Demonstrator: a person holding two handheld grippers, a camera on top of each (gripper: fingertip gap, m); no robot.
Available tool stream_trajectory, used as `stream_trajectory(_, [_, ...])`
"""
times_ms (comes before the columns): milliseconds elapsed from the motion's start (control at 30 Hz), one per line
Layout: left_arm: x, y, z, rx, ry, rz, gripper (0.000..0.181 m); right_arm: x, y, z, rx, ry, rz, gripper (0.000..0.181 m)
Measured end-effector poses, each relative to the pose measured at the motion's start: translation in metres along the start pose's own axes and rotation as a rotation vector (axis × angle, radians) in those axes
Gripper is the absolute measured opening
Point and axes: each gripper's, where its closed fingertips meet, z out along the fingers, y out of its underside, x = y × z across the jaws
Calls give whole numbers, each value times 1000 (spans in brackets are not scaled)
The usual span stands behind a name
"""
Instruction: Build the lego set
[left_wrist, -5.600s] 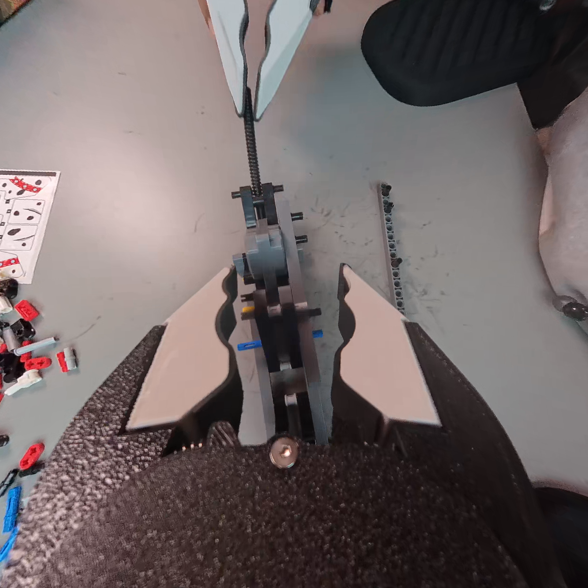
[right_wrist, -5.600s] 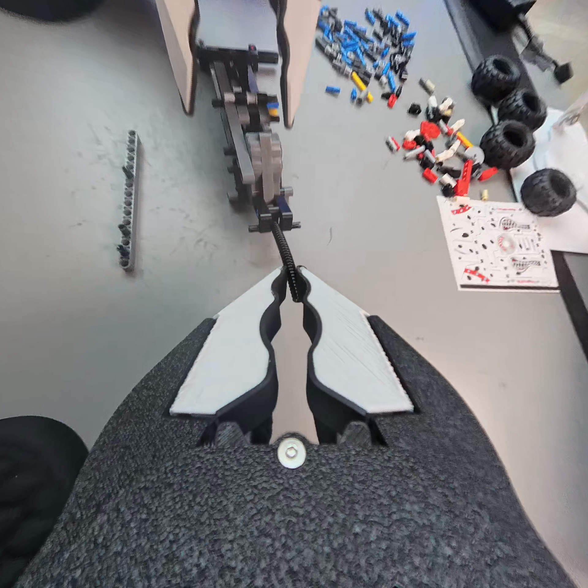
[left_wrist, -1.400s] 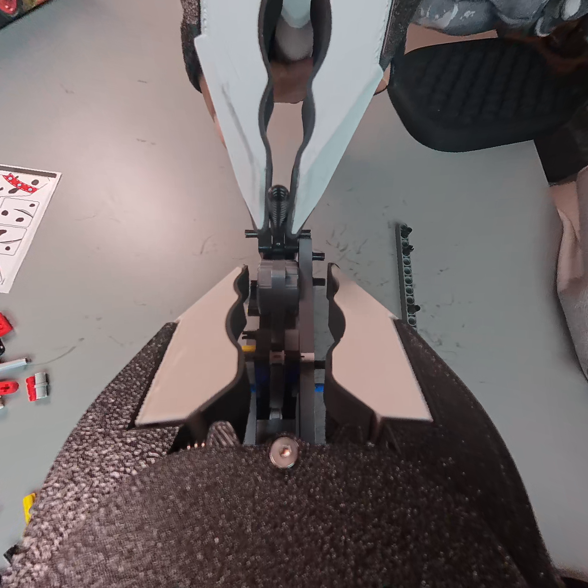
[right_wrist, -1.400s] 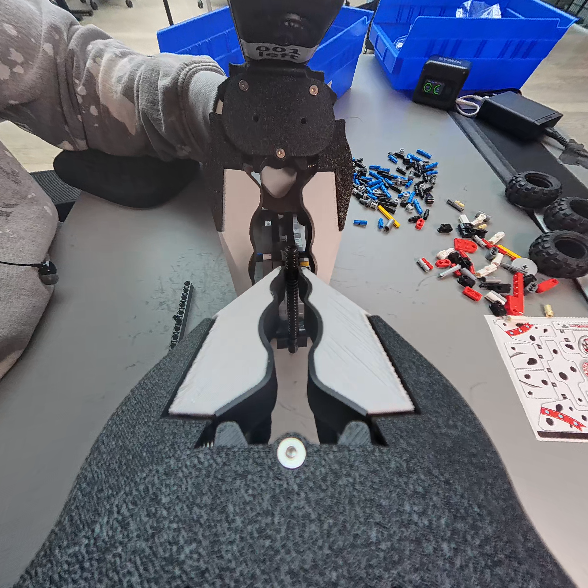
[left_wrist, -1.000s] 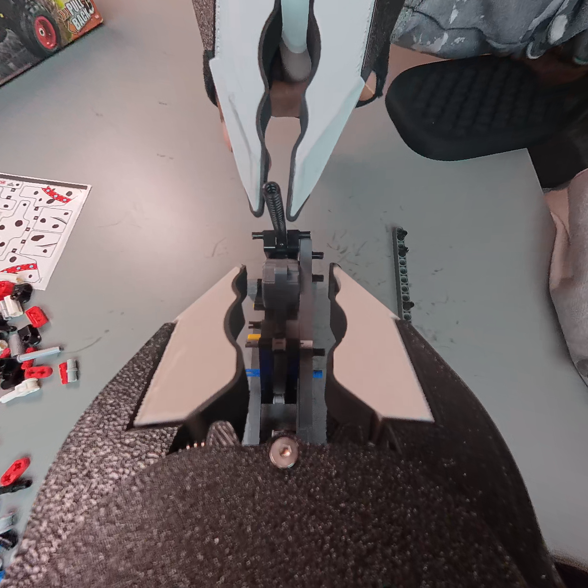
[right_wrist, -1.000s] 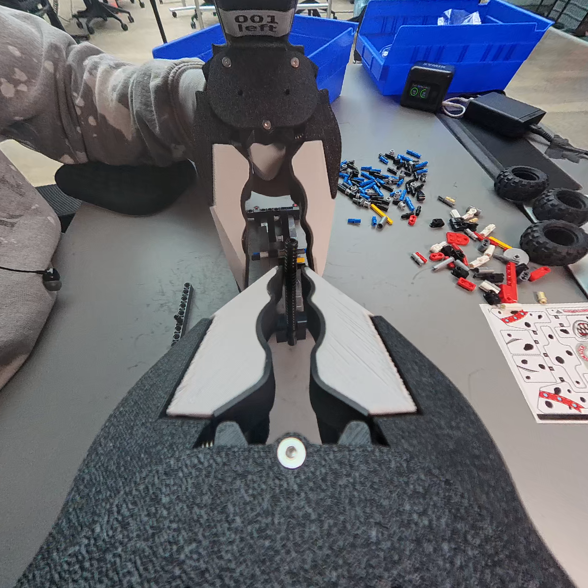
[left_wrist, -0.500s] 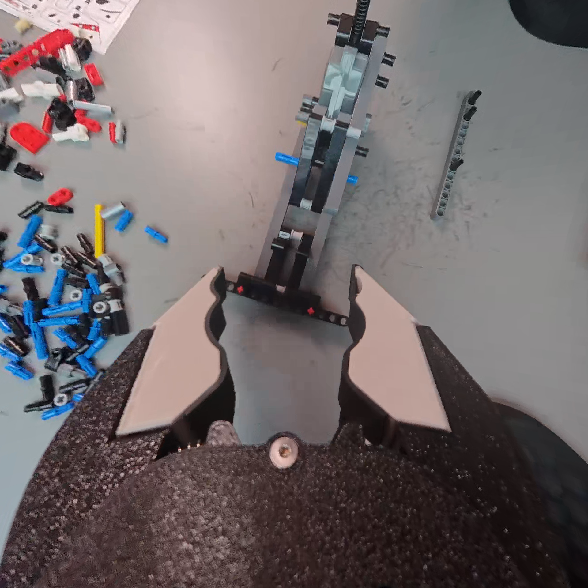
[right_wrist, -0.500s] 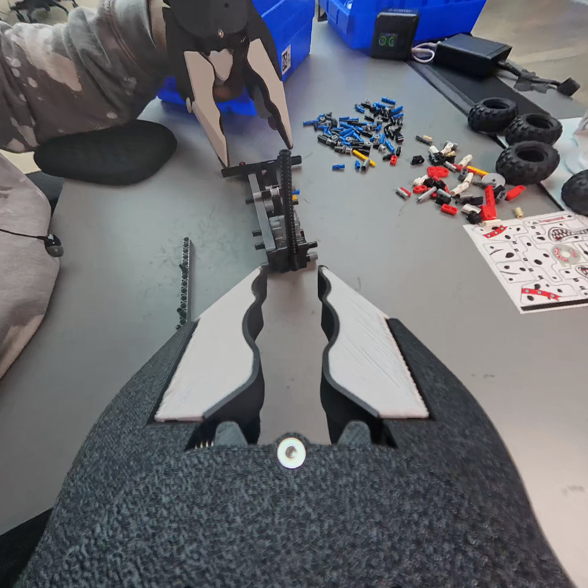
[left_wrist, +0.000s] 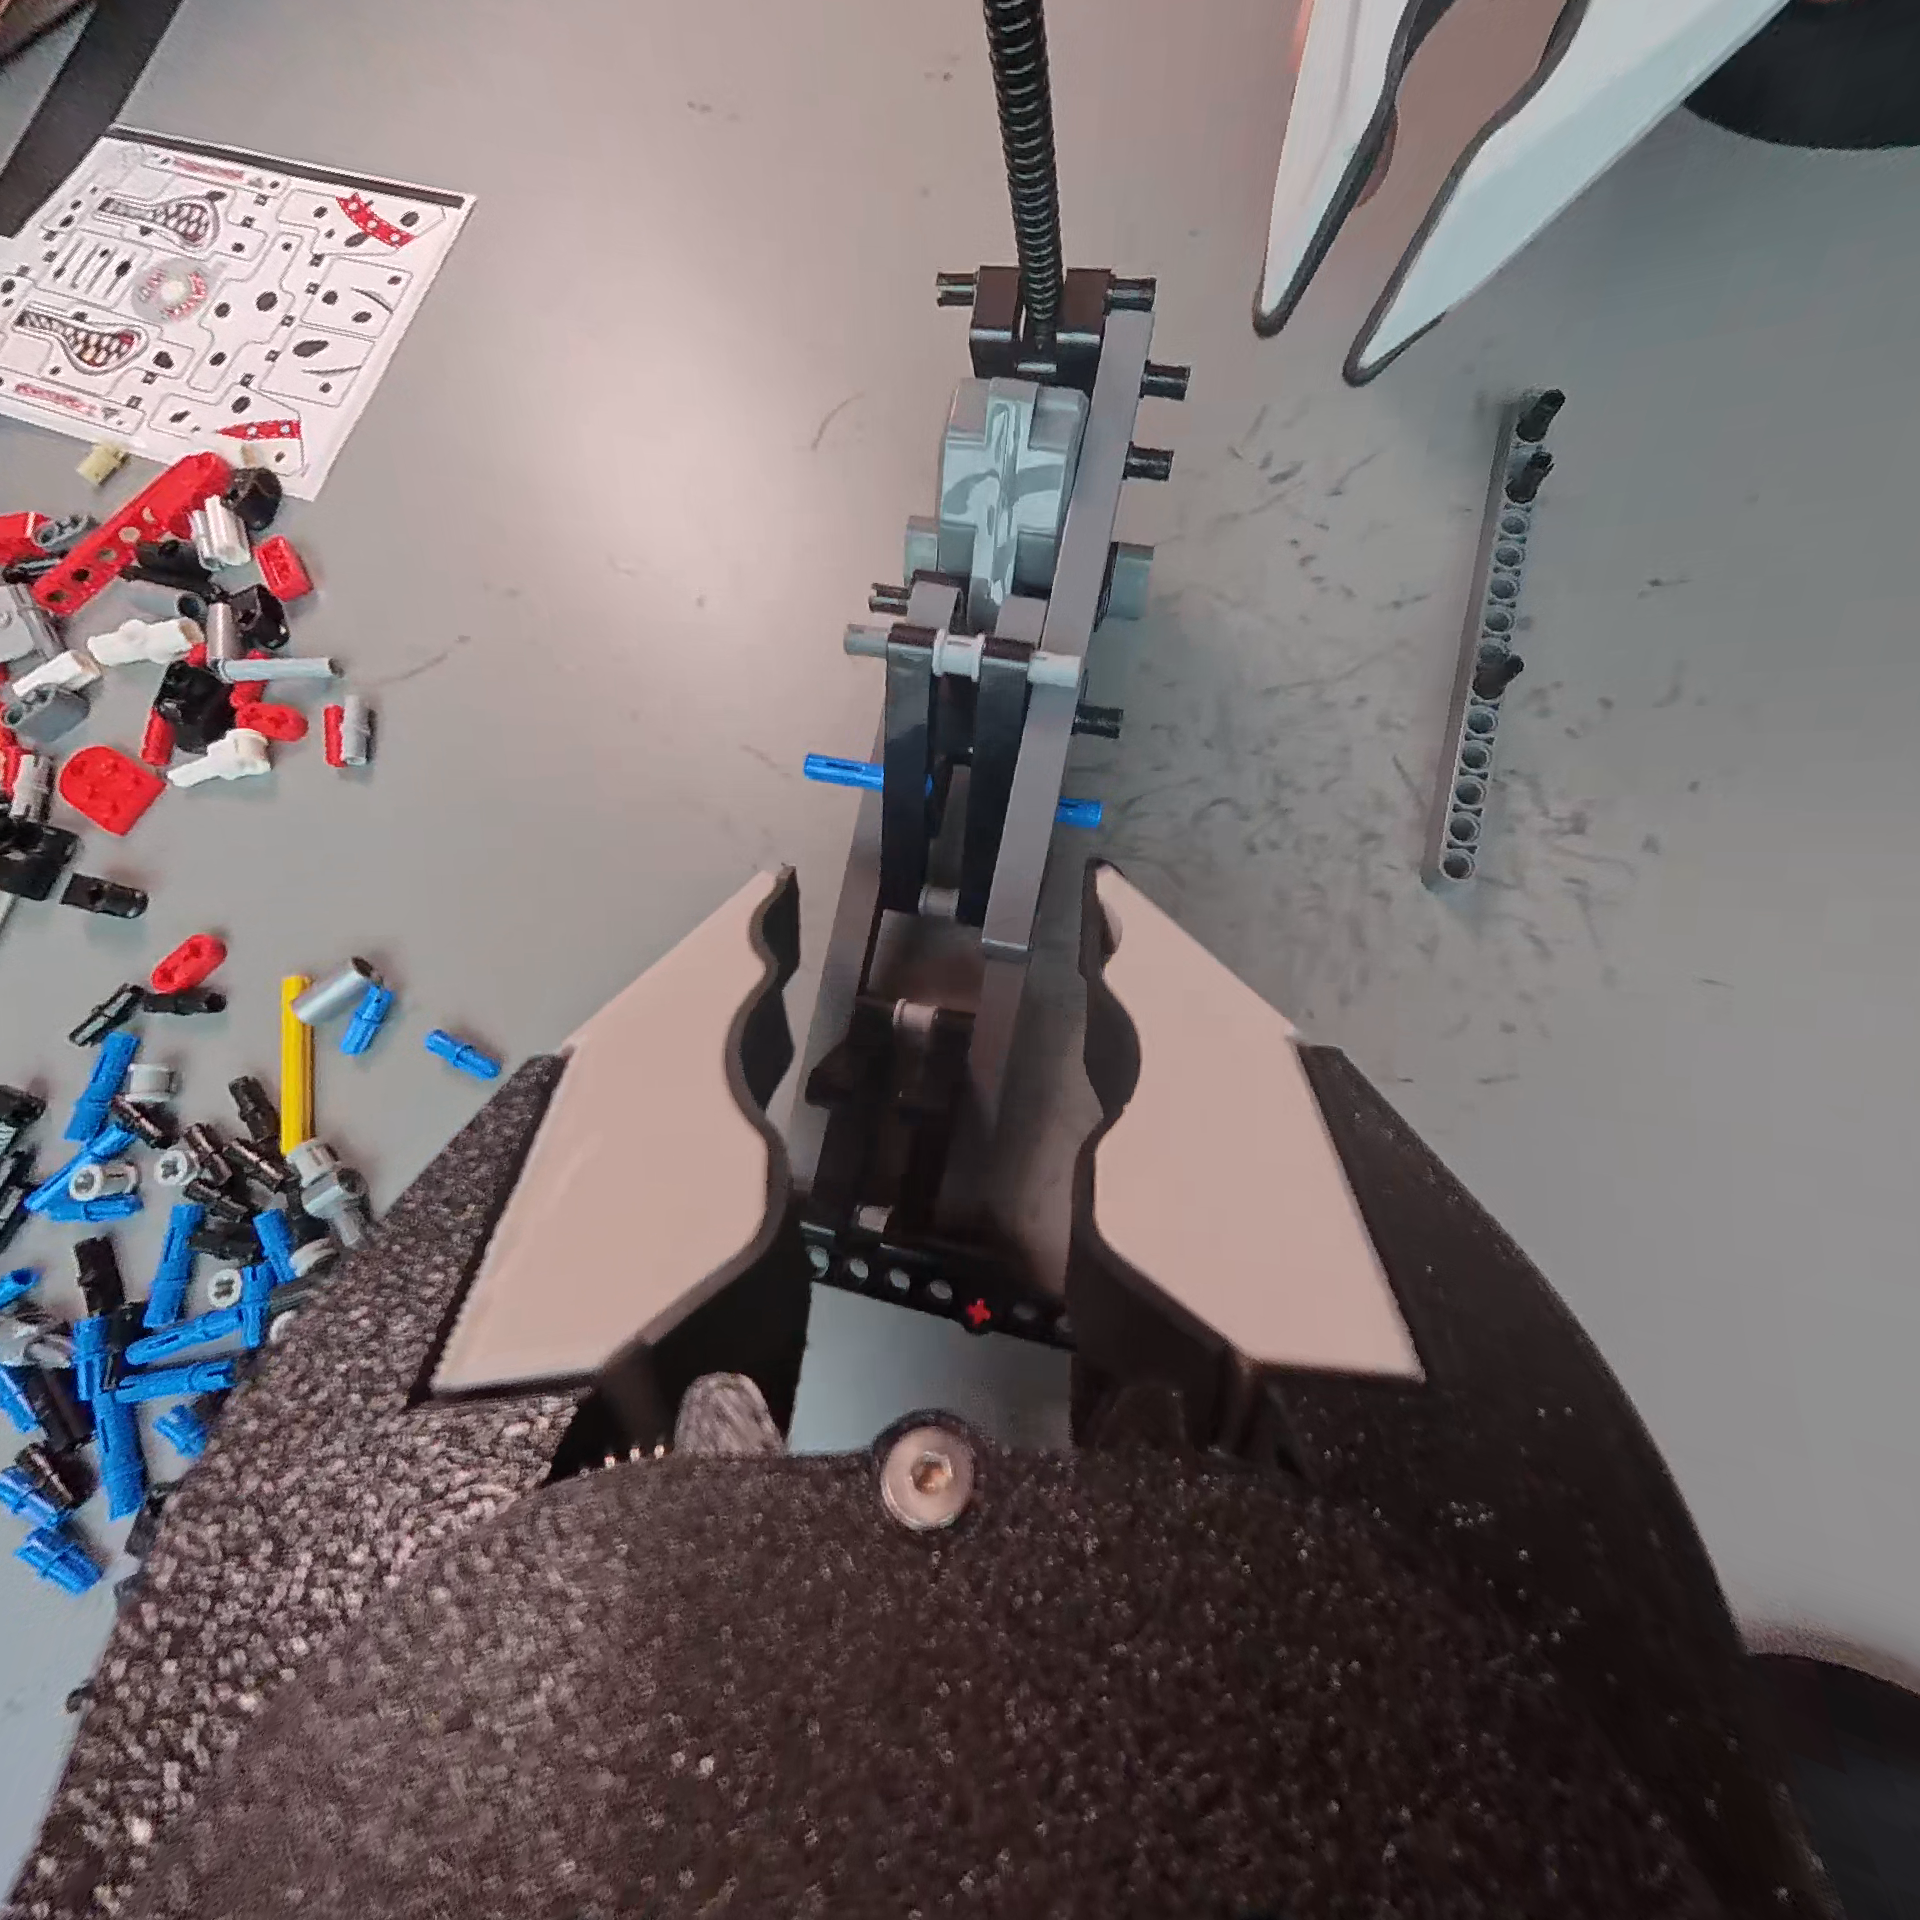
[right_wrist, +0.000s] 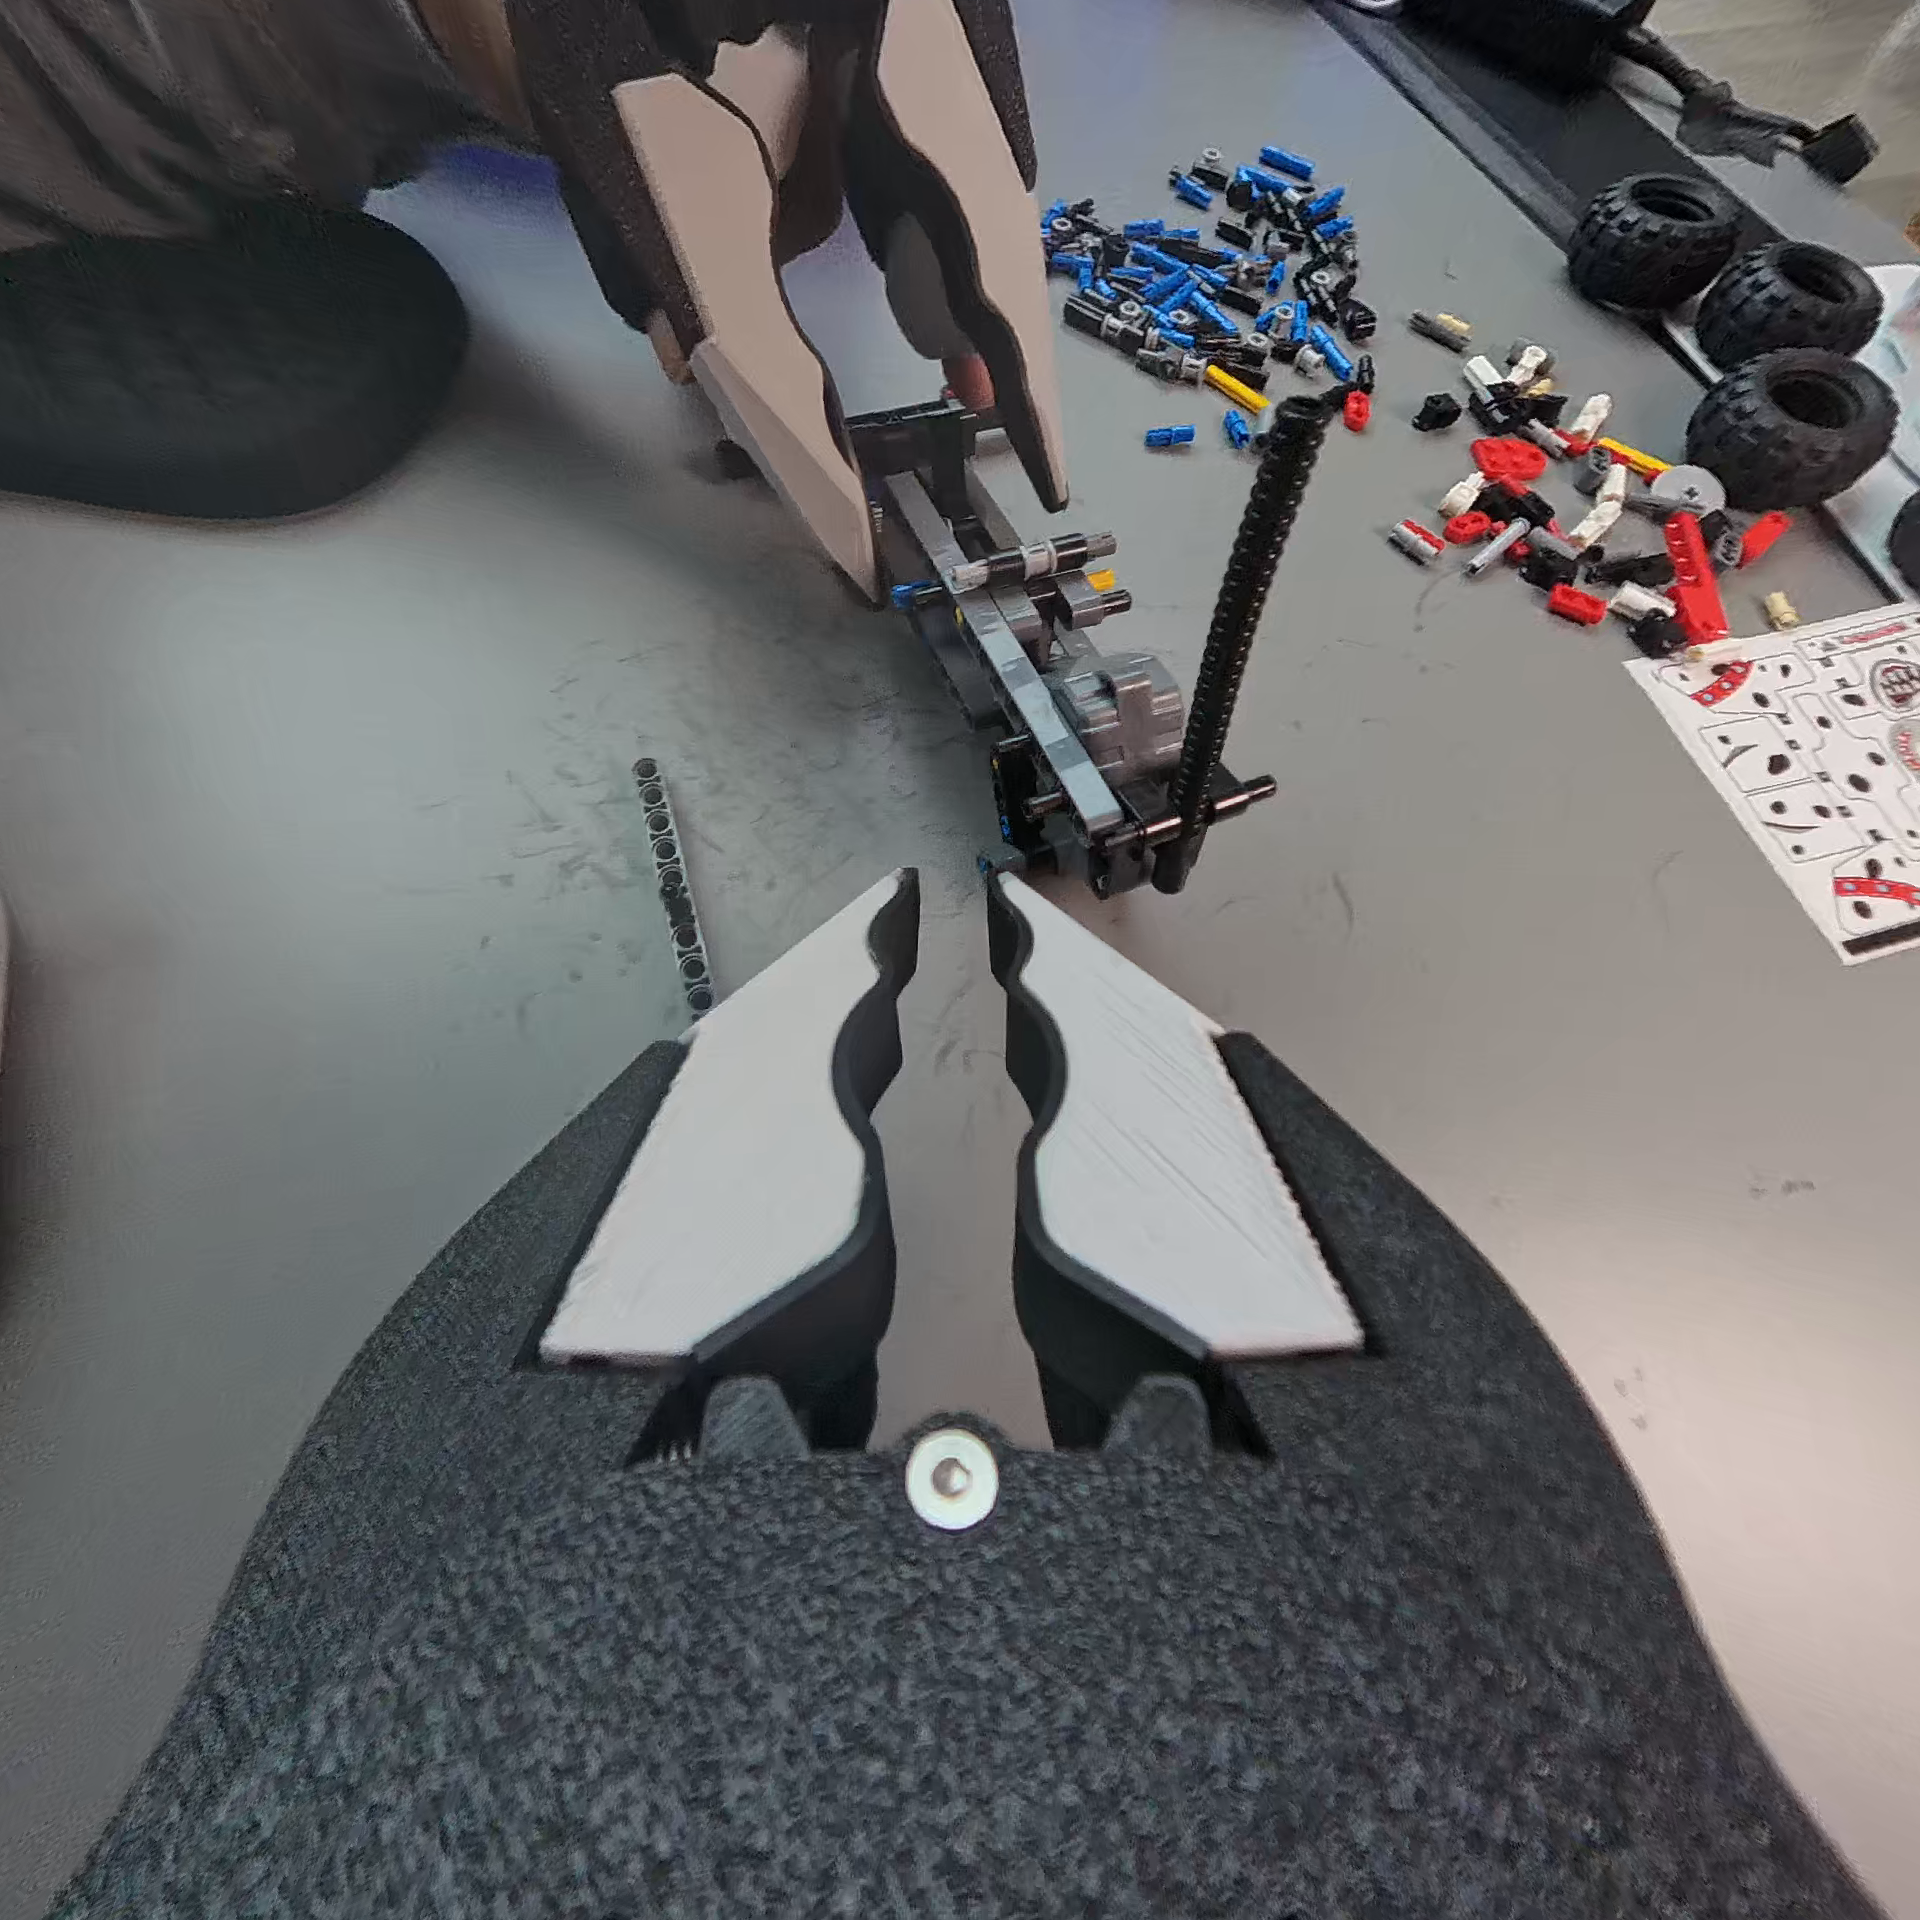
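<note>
The dark grey lego chassis (left_wrist: 997, 499) lies on the grey table; it also shows in the right wrist view (right_wrist: 1039, 665). A black ribbed hose (right_wrist: 1247, 603) stands up from its end bracket, also visible in the left wrist view (left_wrist: 1023, 135). My left gripper (left_wrist: 940, 878) straddles the chassis's other end, fingers closed against the black cross beam; the right wrist view shows it too (right_wrist: 964, 549). My right gripper (right_wrist: 953, 881) is empty and nearly closed, low over the table just short of the hose end and left of it. It appears at the top right of the left wrist view (left_wrist: 1307, 343).
A long grey beam (left_wrist: 1486, 665) with black pins lies beside the chassis, also in the right wrist view (right_wrist: 670, 873). Blue and black pins (right_wrist: 1205, 281), red and white pieces (right_wrist: 1579, 530), a sticker sheet (right_wrist: 1808, 769) and black tyres (right_wrist: 1787, 416) lie on the other side. A black cushion (right_wrist: 208, 364) lies at the far left. The gap from one gripper's tips to the other's is roughly 11 centimetres.
Both grippers let go of the chassis and hose and pulled back. Then my left gripper moved forward around the chassis end and narrowed onto it. My right gripper dropped toward the table and narrowed.
</note>
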Motion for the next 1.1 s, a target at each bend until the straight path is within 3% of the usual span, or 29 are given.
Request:
stream_trajectory(167, [7,-8,7,48,41,-46,54,14,-7,12,23,98,-59,12])
stream_trajectory(500, [3,-29,7,118,57,-31,65,10,-7,12,98,35,-45,10])
stream_trajectory(833, [10,-24,12,71,92,4,45,-7,-25,2,181,6,-119,8])
stream_trajectory(1000, [15,-28,4,75,126,12,64,-17,-41,6,134,10,-235,13])
stream_trajectory(1100, [12,-28,3,57,155,30,66,-12,-42,14,83,20,-287,14])
